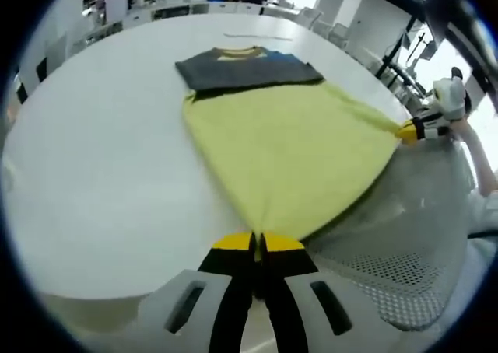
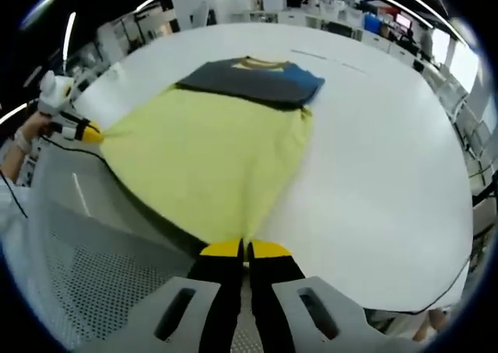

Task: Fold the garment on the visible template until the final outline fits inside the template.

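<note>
- The garment (image 1: 288, 155) is a T-shirt, mostly pale yellow-green, with a dark grey band across the shoulders, a patch of blue at one shoulder and a yellow rib at the neck.
- It lies spread on a white table (image 1: 109, 159), neck end farthest from both grippers and hem end nearest; the hem reaches the table's near edge and is stretched between the two grippers.
- In the left gripper view, the left gripper (image 1: 258, 242) has its yellow-tipped black jaws pressed together on one hem corner, and the cloth fans out straight ahead of the tips into a wide yellow sheet.
- In that view the right gripper (image 1: 411, 131) shows far to the right of the jaws, its yellow tips pinching the other hem corner, which is drawn out to a point.
- In the right gripper view, the right gripper (image 2: 246, 249) has its jaws nearly closed on a hem corner of the garment (image 2: 210, 155); the left gripper (image 2: 87, 133) sits far to the left, also gripping cloth.
- The fabric looks soft and matte, a light knit, lying mostly flat, with a few shallow creases running toward each pinched corner.
- The table (image 2: 373, 159) is smooth, faintly glossy and rounded in outline.
- Below the near edge is a grey perforated mesh surface (image 1: 389, 275), perhaps a chair.
- The gripper bodies are pale grey with slotted openings.
</note>
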